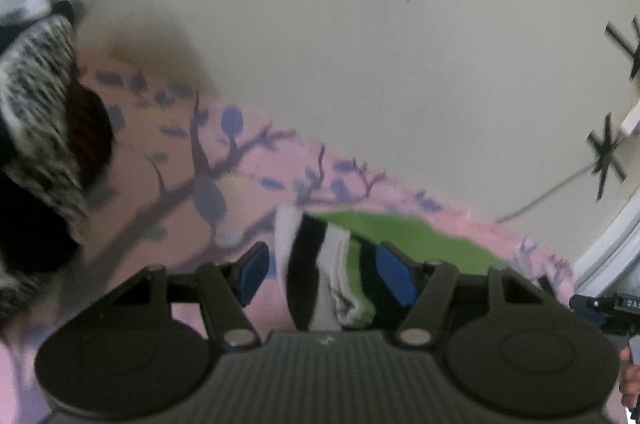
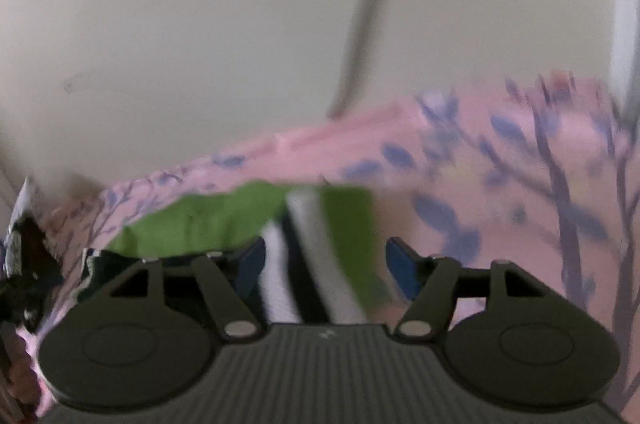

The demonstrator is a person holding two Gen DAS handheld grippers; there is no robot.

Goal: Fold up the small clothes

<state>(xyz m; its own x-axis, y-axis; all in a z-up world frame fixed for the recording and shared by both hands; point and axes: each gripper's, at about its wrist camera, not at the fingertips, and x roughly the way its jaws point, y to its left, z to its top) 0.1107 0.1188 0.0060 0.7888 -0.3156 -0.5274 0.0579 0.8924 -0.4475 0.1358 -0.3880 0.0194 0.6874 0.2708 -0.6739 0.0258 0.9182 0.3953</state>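
**Ana:** Starting at the far left, what's that heap?

**Ben:** A pile of other small clothes [image 1: 36, 112], a speckled black-and-white knit with something dark red tucked in it, lying on the pink bedsheet printed with purple branches [image 1: 248, 160]. It's well apart from the work. The piece being folded is the green, black and white striped small garment [image 1: 320, 264], lying on the sheet near the pale wall.

**Ana:** And the left gripper [image 1: 324, 272]?

**Ben:** Its blue-padded fingers [image 1: 394, 274] stand apart on either side of a bunched, striped end of the cloth. I'd call the jaws spread, not pinching; the fabric sits between them and looks to touch the right pad.

**Ana:** The right gripper [image 2: 324, 270]?

**Ben:** Much the same from its own camera: jaws wide, the striped band of the garment [image 2: 304, 248] running up between the pads, green cloth spreading behind it. Both views are blurred, so I can't tell how many layers lie there.

**Ana:** So how should the fold be done well?

**Ben:** In my judgement, each gripper ought to close on a single edge, low and near a corner, then lift together and level. Catch the sheet beneath too and the whole fold will drag crooked.
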